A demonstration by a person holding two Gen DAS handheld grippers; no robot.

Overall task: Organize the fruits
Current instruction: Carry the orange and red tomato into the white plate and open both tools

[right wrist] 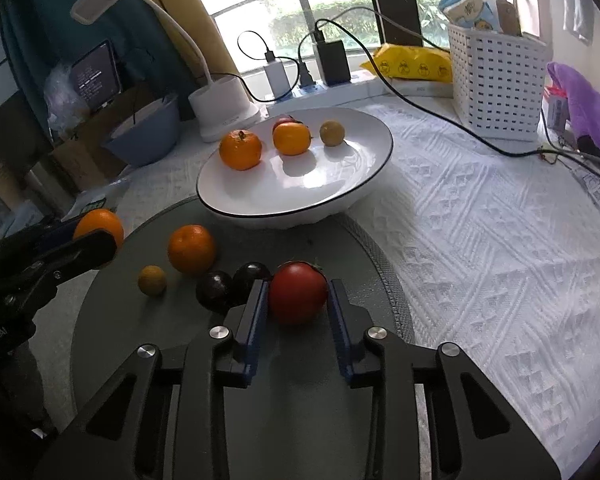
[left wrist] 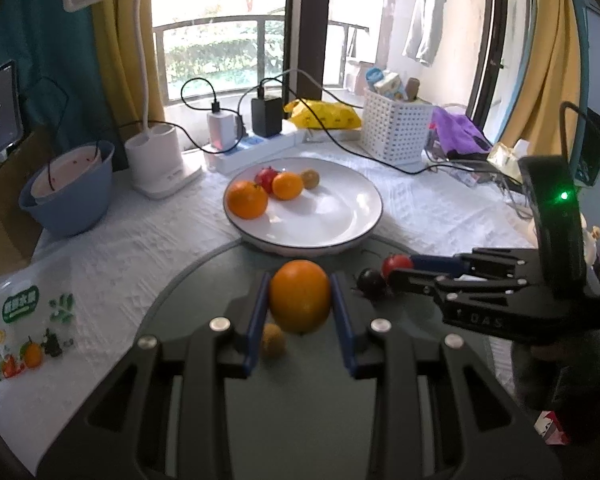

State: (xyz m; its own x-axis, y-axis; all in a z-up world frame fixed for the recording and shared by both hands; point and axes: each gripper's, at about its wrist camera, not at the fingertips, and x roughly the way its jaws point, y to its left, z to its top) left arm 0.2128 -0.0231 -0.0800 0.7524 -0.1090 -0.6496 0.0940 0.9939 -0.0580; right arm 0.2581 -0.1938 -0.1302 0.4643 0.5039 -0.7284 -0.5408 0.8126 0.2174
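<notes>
My left claw (left wrist: 300,308) grips a round orange mandarin (left wrist: 300,297) just above the grey round mat (left wrist: 188,304), my right claw (right wrist: 298,300) clamps a red tomato (right wrist: 297,292), both evidently bound for the white plate (left wrist: 340,216) beyond.

Daylight floods through a tall window (left wrist: 220,48) at the top centre of the frame, with a balcony railing (left wrist: 220,26) and green hedge behind it. Yellow curtains (left wrist: 120,60) hang on either side, a teal wall (left wrist: 32,40) fills the upper left. A white textured cloth (right wrist: 480,220) covers the counter; a white desk lamp (left wrist: 156,152) stands at the left.
</notes>
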